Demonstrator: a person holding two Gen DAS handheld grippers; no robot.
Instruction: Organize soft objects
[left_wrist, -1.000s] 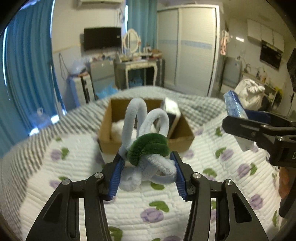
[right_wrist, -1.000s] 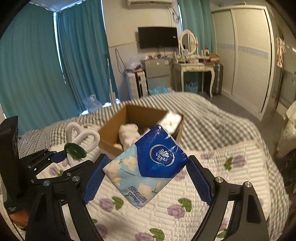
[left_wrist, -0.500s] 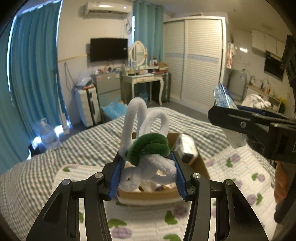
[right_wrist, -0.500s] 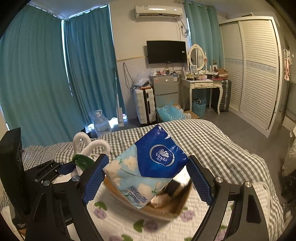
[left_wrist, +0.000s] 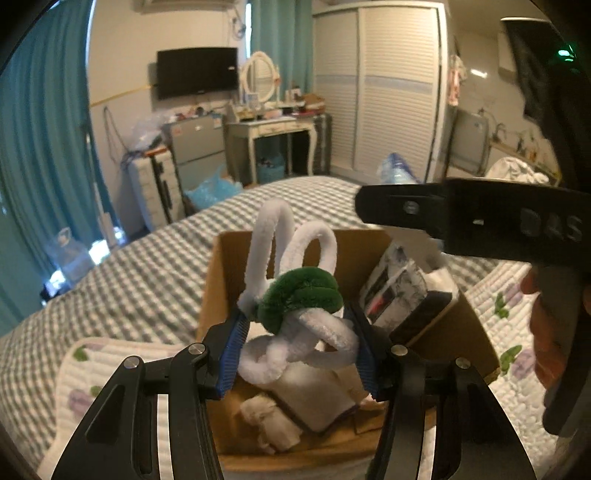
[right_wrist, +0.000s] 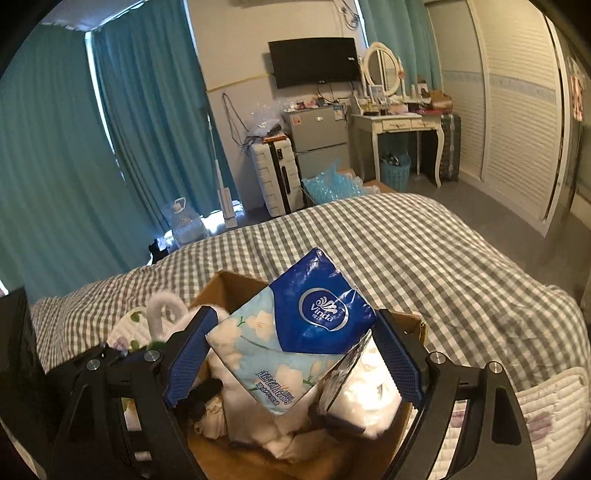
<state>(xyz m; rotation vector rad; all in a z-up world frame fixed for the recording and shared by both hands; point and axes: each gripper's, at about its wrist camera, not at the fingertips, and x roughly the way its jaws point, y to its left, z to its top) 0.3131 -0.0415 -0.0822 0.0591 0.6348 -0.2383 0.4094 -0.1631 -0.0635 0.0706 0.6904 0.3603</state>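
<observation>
Over on the left, the left gripper (left_wrist: 299, 347) has its blue-padded tongs pinched narrow around a fuzzy white pipe-cleaner bunny with a green chenille leaf (left_wrist: 295, 295). It hangs above the near-left part of the open brown cardboard box (left_wrist: 476, 339), ears upright, not touching what lies below. The box sits on the bed, half on a white quilted pad printed with purple flowers (left_wrist: 74, 387) and half on the grey-and-white checked bedspread (left_wrist: 147, 266).

Inside the box there is a cream plush lump (left_wrist: 266, 417) low in front, a pale folded cloth (left_wrist: 314, 391) under the bunny, and a clear-wrapped pack of white pads with a dark edge (left_wrist: 402, 291) leaning against the right wall.

To the right, the right gripper (right_wrist: 291, 354) clamps a blue-and-white floral Vinda tissue packet (right_wrist: 295, 332) between its pads, tilted, poised over the middle of the box and close to the things under it.

Both pieces look to be at the dropping-in stage. I would judge the next move wants each one lowered a little into a free gap, then the tongs spread so the things settle. The space is crowded, so the two tools would do better going one at a time.
</observation>
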